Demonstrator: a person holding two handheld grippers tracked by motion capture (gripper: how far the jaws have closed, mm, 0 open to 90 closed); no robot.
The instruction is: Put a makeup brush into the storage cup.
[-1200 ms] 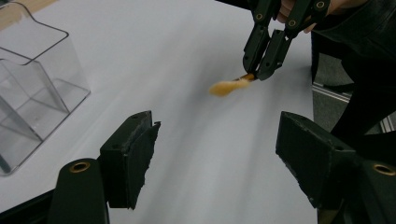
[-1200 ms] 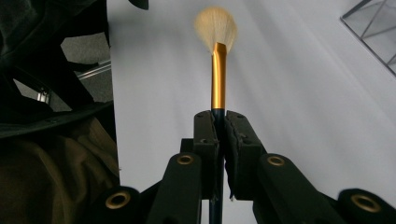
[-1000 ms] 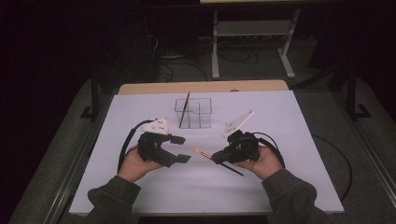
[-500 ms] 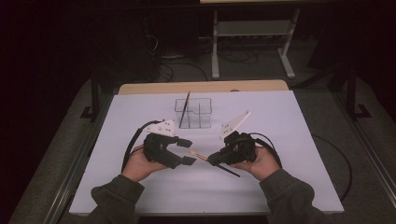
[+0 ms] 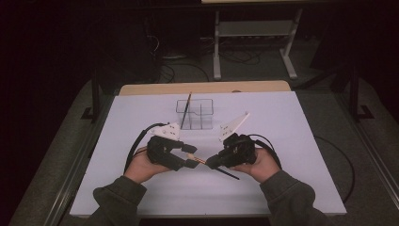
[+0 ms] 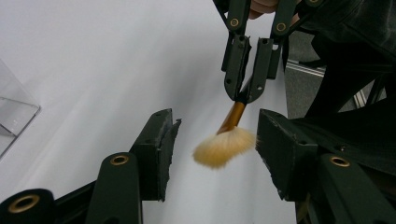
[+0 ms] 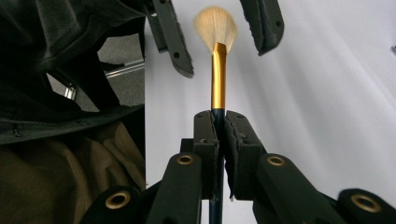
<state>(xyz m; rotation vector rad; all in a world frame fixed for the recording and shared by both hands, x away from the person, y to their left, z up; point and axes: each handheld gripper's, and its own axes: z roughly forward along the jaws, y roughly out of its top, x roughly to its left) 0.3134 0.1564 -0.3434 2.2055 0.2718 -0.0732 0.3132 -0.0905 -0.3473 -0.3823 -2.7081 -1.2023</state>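
Holding a makeup brush [image 7: 217,70] by its dark handle, the right gripper [image 7: 219,126] has its jaws clamped tight just below the gold ferrule. In the high view the right gripper [image 5: 212,163] points left toward the left gripper [image 5: 190,155], both low over the near middle of the white table [image 5: 291,141]. Brush long axis runs roughly level, left to right across the table, bristle end toward the left hand [image 5: 141,165], handle tail poking out behind the right jaws. In the left gripper view the fluffy bristle head [image 6: 224,147] sits between the left gripper [image 6: 215,149] jaws, which have just been closing but stand apart, pads not yet pressing on anything; the bristles look nearly touching the right-side pad. So looks like a handover, right to left: left is the nearer free one, and it would likely need to go further along the axis to catch the ferrule rather than the soft hairs. Farther back, a clear divided organiser [image 5: 195,114] stands mid-table with a thin dark brush [image 5: 186,109] leaning in it, well apart from both hands.
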